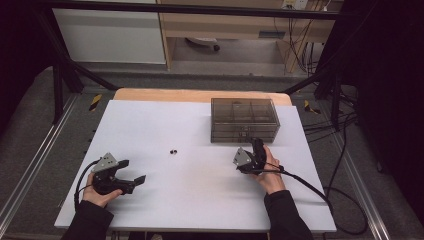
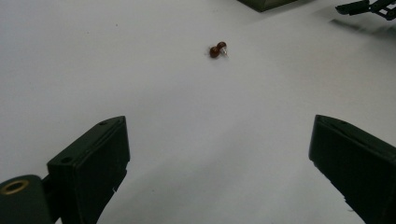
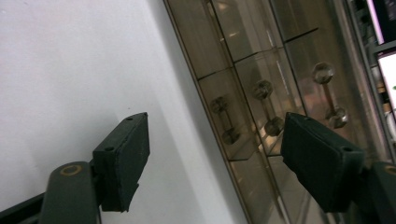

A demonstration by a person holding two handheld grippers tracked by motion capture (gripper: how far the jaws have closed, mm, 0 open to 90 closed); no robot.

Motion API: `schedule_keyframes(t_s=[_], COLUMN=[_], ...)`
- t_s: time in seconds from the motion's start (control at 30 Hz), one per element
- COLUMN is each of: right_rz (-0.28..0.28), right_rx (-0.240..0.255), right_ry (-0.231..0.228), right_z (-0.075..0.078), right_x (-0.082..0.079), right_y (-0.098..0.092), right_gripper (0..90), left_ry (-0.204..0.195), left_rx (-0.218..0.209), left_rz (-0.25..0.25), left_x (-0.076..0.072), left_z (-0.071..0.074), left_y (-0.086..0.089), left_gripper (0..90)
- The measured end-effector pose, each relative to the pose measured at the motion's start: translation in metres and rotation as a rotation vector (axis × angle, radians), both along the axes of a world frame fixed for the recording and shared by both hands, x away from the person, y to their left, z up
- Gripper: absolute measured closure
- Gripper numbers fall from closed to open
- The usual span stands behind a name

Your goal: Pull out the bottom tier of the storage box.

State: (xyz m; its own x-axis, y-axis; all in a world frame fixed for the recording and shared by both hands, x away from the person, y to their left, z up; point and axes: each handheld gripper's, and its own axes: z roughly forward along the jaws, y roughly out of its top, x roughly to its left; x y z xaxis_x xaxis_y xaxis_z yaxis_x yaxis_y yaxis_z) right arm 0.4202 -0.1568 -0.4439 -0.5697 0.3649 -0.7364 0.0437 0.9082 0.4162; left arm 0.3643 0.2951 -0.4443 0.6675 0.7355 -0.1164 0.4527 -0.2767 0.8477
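A small brown two-bead piece (image 1: 173, 151) lies on the white table top (image 1: 200, 200), left of centre. In the left gripper view the piece (image 2: 217, 49) sits well ahead of my left gripper (image 2: 219, 154), whose jaws stand wide apart over bare table. In the high view the left gripper (image 1: 134, 171) rests near the front left, open. A smoky clear drawer box (image 1: 244, 120) stands at the back right. My right gripper (image 1: 258, 146) points at its front, just short of it. In the right gripper view, rolled sideways, the right gripper (image 3: 215, 154) is open with nothing between its pads, and the drawer handles (image 3: 268, 107) lie ahead.
The far edge of the table shows a wooden strip (image 1: 200, 95). Black frame bars (image 1: 60, 75) and cables (image 1: 345, 140) surround the table. The right gripper's cable (image 1: 310, 187) trails off the front right. In the left gripper view the other gripper (image 2: 369, 7) shows at top right.
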Motion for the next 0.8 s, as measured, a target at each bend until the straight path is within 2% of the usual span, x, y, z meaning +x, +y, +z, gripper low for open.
schedule_keyframes(t_s=[0.1,0.2,0.23,0.4,0.8], right_rz=[0.006,0.007,0.013,0.02,0.013], right_rx=[-0.025,-0.038,-0.06,-0.069,-0.106], right_ry=[-0.037,-0.043,-0.059,-0.092,-0.123], right_z=[-0.004,-0.006,-0.007,-0.009,-0.019], right_x=[0.001,0.002,0.003,0.004,0.009], right_y=[0.002,0.003,0.003,0.004,0.007], right_gripper=[26.0,27.1,28.6,31.7,36.8], left_ry=[-0.001,-0.001,-0.001,-0.001,-0.001], left_rx=[-0.001,0.0,0.0,0.0,0.002], left_rz=[0.0,0.0,0.001,0.002,0.002], left_x=[0.0,0.0,0.0,0.0,0.0], left_z=[0.0,0.0,0.0,0.0,0.0], left_y=[0.0,0.0,0.0,0.0,0.0], left_gripper=[4.9,4.9,4.9,4.9,4.9])
